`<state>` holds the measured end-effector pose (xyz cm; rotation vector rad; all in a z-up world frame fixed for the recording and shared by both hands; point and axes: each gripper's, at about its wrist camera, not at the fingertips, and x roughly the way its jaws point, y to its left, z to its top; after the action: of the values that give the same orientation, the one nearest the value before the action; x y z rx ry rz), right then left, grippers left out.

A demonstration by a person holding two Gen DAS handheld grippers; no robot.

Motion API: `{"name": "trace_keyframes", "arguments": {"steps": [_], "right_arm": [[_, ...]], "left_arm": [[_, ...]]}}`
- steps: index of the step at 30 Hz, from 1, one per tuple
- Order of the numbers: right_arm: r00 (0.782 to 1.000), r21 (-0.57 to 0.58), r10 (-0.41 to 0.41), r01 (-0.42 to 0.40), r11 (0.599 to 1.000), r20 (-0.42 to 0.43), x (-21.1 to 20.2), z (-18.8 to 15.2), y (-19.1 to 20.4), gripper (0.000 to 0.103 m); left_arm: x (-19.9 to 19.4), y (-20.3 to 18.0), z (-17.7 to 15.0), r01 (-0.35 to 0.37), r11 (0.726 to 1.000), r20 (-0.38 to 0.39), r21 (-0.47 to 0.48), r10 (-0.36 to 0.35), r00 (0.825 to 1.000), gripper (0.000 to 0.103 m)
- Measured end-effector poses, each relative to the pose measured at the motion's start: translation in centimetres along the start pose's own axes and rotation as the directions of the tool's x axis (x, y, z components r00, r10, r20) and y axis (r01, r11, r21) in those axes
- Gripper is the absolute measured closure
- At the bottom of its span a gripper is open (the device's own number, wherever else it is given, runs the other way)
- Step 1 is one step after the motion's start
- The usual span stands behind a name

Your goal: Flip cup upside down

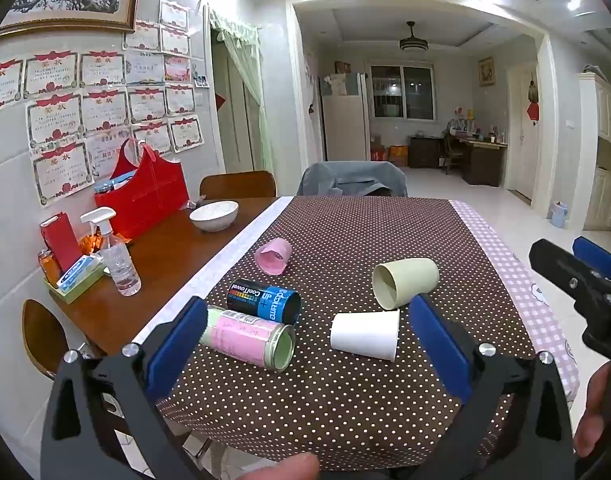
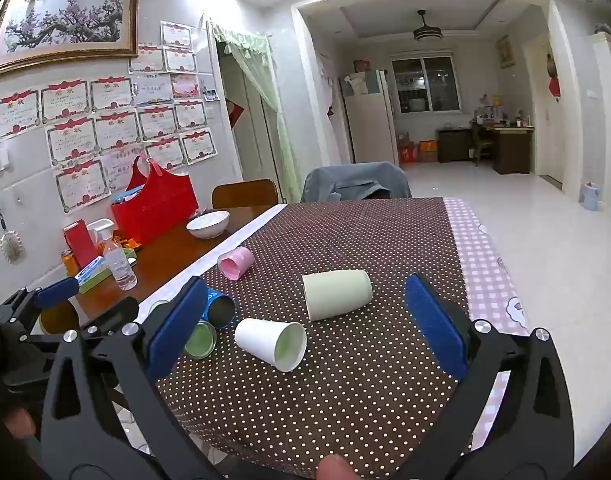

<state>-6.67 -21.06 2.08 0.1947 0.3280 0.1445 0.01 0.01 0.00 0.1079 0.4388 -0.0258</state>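
Three cups lie on their sides on the brown dotted tablecloth (image 1: 345,392). The white paper cup (image 1: 365,334) is nearest, its mouth to the right (image 2: 271,343). The pale green cup (image 1: 405,282) lies behind it (image 2: 337,294). The pink cup (image 1: 273,256) lies farther left (image 2: 235,263). My left gripper (image 1: 305,320) is open and empty, held above the table's near edge. My right gripper (image 2: 303,300) is open and empty too, held just before the white cup; it shows at the right edge of the left wrist view (image 1: 577,280).
Two cans lie on their sides at the left: a blue-black one (image 1: 265,300) and a pink-green one (image 1: 249,338). On the bare wood stand a white bowl (image 1: 214,216), a spray bottle (image 1: 117,256) and a red bag (image 1: 145,196). Chairs stand behind the table.
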Motion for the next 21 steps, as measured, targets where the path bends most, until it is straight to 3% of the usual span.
{"name": "trace_keyframes", "arguments": {"steps": [21], "right_arm": [[1.0,-0.005,0.001,-0.001,1.0,0.002,-0.07,0.18,-0.05,0.006]], "left_arm": [[-0.01,0.0,0.0,0.0,1.0,0.002,0.0,0.0,1.0,0.004]]}}
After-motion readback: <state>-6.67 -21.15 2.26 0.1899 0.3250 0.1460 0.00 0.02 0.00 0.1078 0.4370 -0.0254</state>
